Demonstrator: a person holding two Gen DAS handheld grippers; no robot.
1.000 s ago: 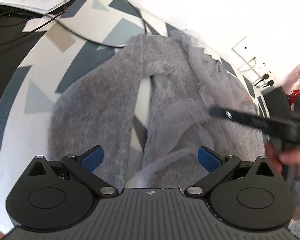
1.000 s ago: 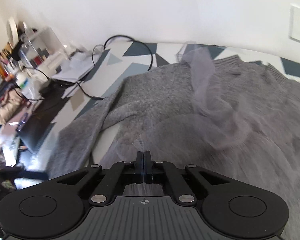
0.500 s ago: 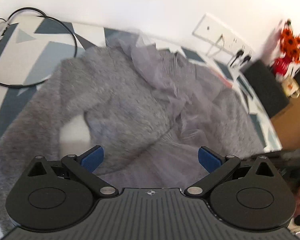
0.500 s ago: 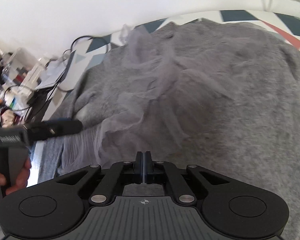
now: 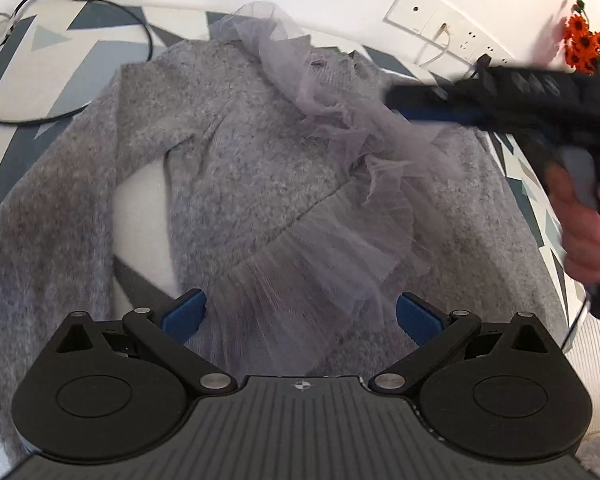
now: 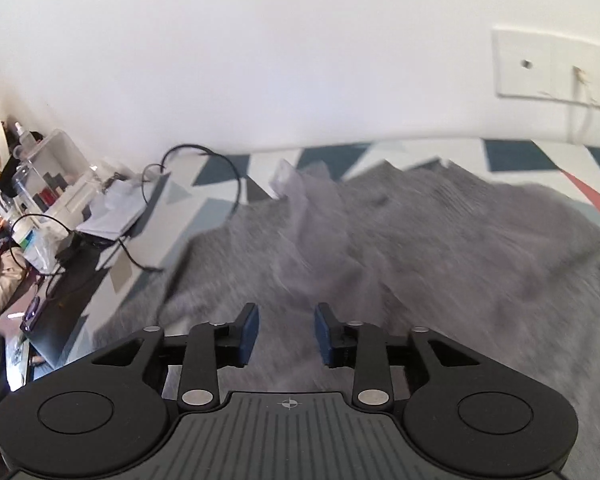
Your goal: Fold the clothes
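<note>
Right now I see my left tongs (image 5: 298,314) spread wide, both blue pads apart and holding nothing, hovering above the hem end of the grey sweater (image 5: 228,152). The sweater lies flat on a surface covered with a geometric-patterned cloth (image 5: 60,44) in white, grey and dark blue; I cannot tell whether that is a desk or a bed. Its body runs away from me toward the wall, with one sleeve (image 5: 52,216) stretched along the left side and a strip of the cloth showing between sleeve and body. A pale lilac tulle ruffle (image 5: 332,200) trails from the neckline down across the front to the hem just ahead of my left pads.

My right tongs (image 6: 286,334) are also open, with a narrower gap and nothing between the pads, and they sit low over the sweater's knit. From the left wrist camera they appear as a blurred black bar crossing over the sweater's upper right, with a hand (image 5: 580,216) gripping the handle.

A black cable (image 5: 80,60) loops on the cloth near the far left corner. A white socket panel (image 5: 440,26) is on the wall, with orange flowers (image 5: 584,44) beside it.
</note>
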